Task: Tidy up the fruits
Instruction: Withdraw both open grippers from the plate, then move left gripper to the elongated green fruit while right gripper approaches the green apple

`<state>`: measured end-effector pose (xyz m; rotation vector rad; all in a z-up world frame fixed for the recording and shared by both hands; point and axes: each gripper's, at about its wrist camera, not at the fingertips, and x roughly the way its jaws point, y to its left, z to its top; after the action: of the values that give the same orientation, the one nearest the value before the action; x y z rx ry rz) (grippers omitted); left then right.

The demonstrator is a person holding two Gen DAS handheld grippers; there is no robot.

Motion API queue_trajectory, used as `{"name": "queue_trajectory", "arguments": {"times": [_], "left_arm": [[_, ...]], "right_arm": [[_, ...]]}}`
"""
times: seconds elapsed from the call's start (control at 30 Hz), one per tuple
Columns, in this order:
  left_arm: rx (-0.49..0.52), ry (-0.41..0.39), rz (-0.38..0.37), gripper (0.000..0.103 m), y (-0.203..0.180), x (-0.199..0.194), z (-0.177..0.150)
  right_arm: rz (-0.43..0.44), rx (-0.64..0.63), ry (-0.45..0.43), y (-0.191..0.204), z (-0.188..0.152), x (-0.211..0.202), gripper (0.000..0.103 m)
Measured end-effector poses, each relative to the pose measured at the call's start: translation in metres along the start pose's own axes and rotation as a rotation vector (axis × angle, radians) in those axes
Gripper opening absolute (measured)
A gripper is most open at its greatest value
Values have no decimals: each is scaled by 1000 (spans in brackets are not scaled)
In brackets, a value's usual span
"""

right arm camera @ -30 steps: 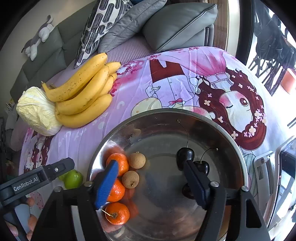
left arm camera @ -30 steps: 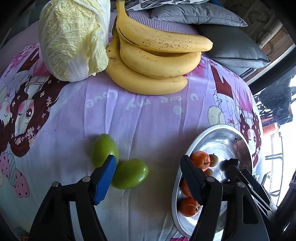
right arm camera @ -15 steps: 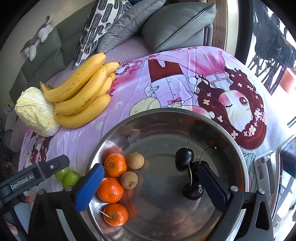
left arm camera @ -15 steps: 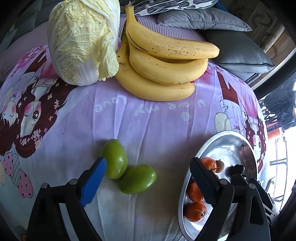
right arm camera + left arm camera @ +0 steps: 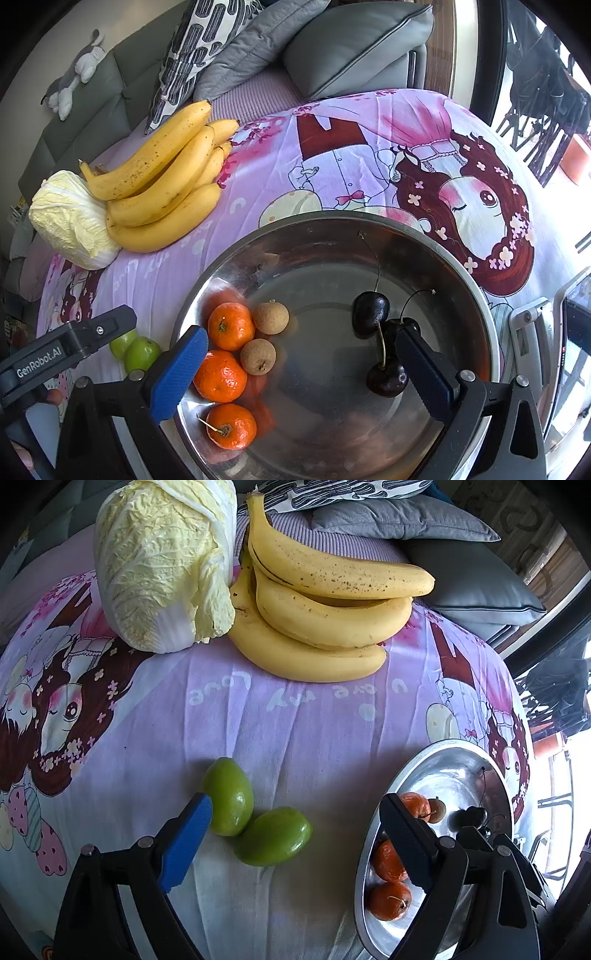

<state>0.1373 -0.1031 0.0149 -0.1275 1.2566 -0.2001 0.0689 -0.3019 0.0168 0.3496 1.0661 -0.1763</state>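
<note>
With both hand-held grippers' jaws just opened wide and empty, the left hand-held gripper poised over the two green fruits and the right hand-held gripper over the steel bowl, the next move is probably clamping a green fruit for the bowl.

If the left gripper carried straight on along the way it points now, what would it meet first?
Most likely the nearer green fruit, lying between the open left gripper fingers and touching a second green fruit. Depth is hard to judge in the fisheye view, so it might land on the purple cloth just beside it.
</note>
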Motion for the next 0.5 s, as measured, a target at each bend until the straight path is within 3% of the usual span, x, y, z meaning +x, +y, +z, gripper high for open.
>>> {"name": "queue_trajectory", "arguments": {"times": [0.17, 0.5], "left_arm": [[-3, -14, -2, 92, 4, -6, 0], [-74, -38, 17, 92, 38, -18, -1]], "right_arm": [[10, 0, -22, 5, 1, -4, 103], [116, -47, -35, 34, 0, -6, 103]]}}
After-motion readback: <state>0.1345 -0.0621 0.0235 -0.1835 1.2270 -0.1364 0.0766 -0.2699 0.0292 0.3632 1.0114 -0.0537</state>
